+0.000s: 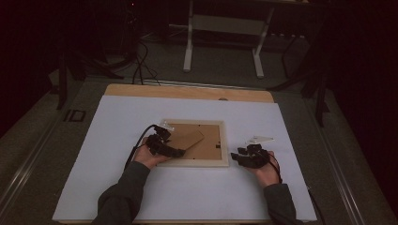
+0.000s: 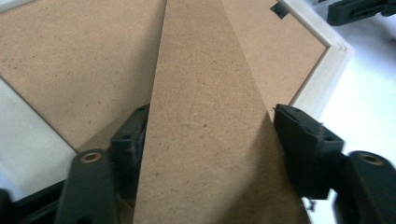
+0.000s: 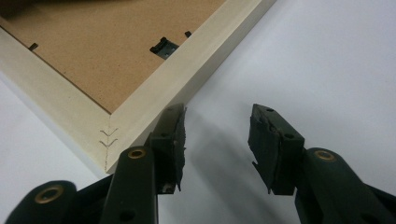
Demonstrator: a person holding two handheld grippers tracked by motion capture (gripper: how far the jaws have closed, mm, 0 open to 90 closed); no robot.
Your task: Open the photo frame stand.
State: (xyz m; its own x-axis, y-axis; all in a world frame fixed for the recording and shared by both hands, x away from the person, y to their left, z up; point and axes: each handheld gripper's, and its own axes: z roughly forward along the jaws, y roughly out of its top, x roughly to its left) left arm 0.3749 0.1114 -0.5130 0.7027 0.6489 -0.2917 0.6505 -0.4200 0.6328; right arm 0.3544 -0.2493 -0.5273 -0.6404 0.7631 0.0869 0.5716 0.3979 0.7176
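Two grippers work at a picture frame (image 1: 195, 143) lying face down on the white surface (image 1: 197, 192). The left gripper (image 2: 205, 135) has the frame's brown easel stand (image 2: 205, 121) between its jaws, pinching its edges. The right gripper (image 3: 217, 140) holds its jaws spread with nothing between them, the frame's pale wooden corner (image 3: 109, 140) just beside one jaw.

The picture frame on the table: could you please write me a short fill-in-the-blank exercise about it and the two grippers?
1. The picture frame lies with its ____ side up on the white sheet.
2. The brown stand flap lies between the jaws of the ____ gripper.
3. The right gripper has ____ between its jaws.
4. The right gripper sits just beyond a ____ of the frame.

Missing words: back; left; nothing; corner
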